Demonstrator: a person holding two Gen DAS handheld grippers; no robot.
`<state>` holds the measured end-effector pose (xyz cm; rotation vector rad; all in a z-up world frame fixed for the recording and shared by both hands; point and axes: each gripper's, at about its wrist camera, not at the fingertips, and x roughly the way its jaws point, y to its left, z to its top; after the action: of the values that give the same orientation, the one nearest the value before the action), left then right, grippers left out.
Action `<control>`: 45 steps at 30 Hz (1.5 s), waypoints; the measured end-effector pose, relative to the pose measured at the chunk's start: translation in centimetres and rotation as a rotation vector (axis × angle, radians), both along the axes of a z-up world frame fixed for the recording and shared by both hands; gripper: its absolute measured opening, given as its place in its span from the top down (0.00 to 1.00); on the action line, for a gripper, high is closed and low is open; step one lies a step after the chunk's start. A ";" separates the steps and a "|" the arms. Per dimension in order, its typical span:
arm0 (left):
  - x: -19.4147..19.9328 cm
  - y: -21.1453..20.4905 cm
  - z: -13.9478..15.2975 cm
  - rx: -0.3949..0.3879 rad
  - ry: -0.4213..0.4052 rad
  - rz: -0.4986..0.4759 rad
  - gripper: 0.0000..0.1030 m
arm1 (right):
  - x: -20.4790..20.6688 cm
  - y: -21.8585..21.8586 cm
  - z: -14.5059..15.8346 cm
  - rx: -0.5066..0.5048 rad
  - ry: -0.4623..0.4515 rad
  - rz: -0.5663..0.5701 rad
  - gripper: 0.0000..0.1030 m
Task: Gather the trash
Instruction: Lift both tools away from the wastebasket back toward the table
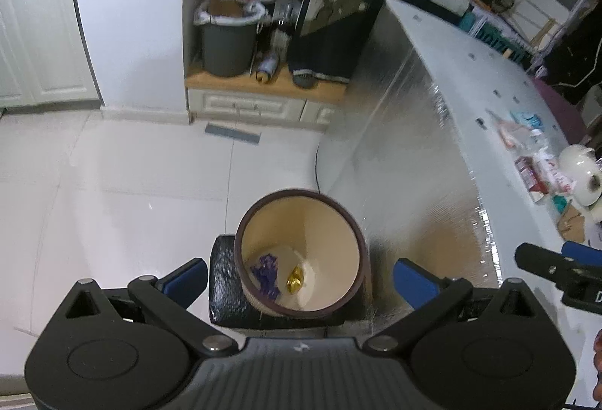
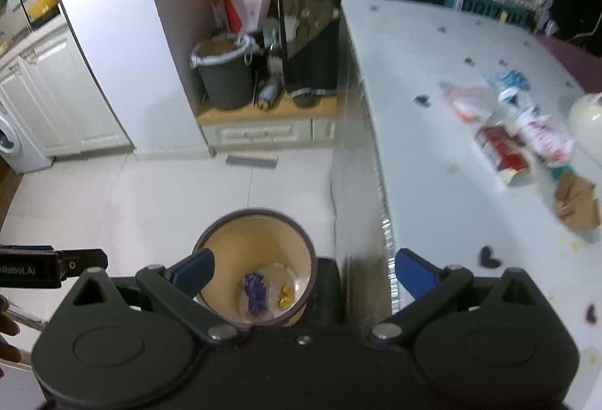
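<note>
A cream waste bin (image 1: 301, 218) (image 2: 256, 233) with a dark rim stands on a black stool beside the table. At its bottom lie a purple wrapper (image 1: 268, 274) (image 2: 255, 293) and a gold wrapper (image 1: 295, 279) (image 2: 285, 296). My left gripper (image 1: 301, 278) hovers open above the bin, nothing between its blue fingers. My right gripper (image 2: 304, 271) is open too, above the bin's right rim and the table edge. Several wrappers lie on the white table: a red packet (image 2: 502, 148), a white-and-red one (image 2: 543, 137), a clear bag (image 2: 468, 101), brown cardboard (image 2: 577, 201).
A white teapot (image 1: 579, 171) stands at the table's right end. A foil-covered side (image 1: 395, 146) drops from the table (image 2: 432, 184) to the pale tiled floor. Far back, a grey bucket (image 1: 227, 37), a red-and-white bag and bottles sit on a low wooden cabinet. A hand shows at the left edge.
</note>
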<state>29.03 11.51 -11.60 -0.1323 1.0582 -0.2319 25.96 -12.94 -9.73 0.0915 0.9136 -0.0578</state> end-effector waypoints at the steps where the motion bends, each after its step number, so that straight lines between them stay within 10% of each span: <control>1: -0.6 -0.2 0.5 0.000 -0.014 0.003 0.00 | -0.6 -0.5 0.6 0.000 -0.018 0.000 0.00; 27: -14.7 -18.1 11.1 -0.034 -0.359 0.055 0.00 | -15.7 -19.4 8.6 -0.067 -0.305 0.013 0.00; 45: -13.4 -32.1 11.6 -0.058 -0.411 -0.057 0.00 | -15.7 -33.3 5.6 -0.076 -0.325 -0.068 0.00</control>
<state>15.67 -20.64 -0.02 -0.1010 0.6473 -0.3264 10.30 -46.22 -4.16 0.0588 0.5826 -0.1369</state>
